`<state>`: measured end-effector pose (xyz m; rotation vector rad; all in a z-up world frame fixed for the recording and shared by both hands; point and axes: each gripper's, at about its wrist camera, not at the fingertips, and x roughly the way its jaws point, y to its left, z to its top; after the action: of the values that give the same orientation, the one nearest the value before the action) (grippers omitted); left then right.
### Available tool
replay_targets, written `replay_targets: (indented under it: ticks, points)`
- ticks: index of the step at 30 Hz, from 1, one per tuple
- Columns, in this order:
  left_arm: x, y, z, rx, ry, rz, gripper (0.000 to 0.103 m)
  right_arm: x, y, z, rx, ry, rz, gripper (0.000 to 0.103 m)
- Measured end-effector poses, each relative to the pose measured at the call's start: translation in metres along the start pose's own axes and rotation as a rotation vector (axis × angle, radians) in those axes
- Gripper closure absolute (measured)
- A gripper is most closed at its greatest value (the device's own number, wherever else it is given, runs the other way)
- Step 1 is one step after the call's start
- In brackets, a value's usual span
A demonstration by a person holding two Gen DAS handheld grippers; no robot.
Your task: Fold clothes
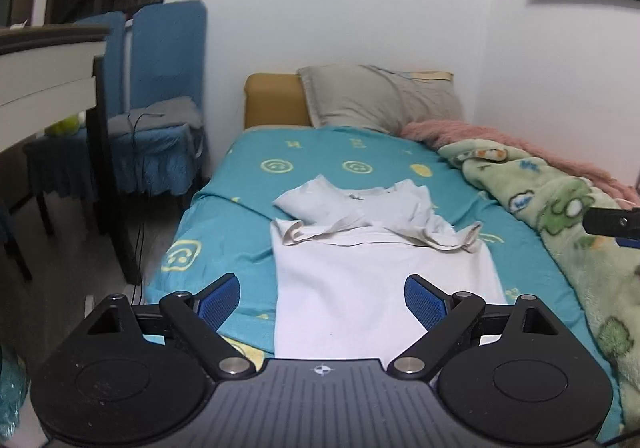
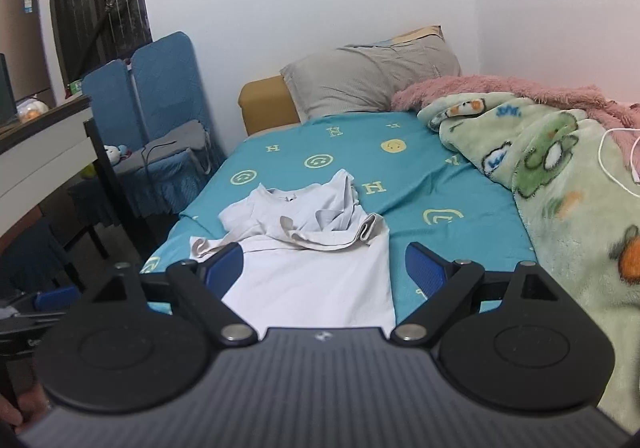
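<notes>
I hold my left gripper [image 1: 322, 298] tilted down over the near end of the bed [image 1: 224, 183], its jaws spread wide and holding nothing; the blue pads [image 1: 219, 302] hang above the cloth without touching it. The white T-shirt [image 1: 376, 280] lies flat on the teal sheet ahead of me, its lower half smooth between my fingers, its upper part and sleeves folded back in a rumpled heap beyond them. My right gripper [image 2: 324, 270] points the same way, just as wide and empty, with the shirt ahead and left of its centre and the green blanket [image 2: 560, 183] on the right.
</notes>
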<state>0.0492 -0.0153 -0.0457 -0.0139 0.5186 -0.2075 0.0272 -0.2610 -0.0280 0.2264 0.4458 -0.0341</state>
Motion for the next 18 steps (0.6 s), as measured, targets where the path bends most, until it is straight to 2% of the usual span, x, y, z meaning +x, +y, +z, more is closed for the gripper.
replay_targets:
  ticks: [10, 18]
  points:
    - [0.020, -0.015, -0.016, 0.060, 0.078, 0.018, 0.011, 0.005, 0.002, -0.004, -0.007, 0.050, 0.001, 0.014]
    - [0.032, -0.012, -0.020, -0.012, 0.176, 0.002, 0.011, 0.007, -0.010, -0.006, 0.060, 0.096, -0.002, 0.014]
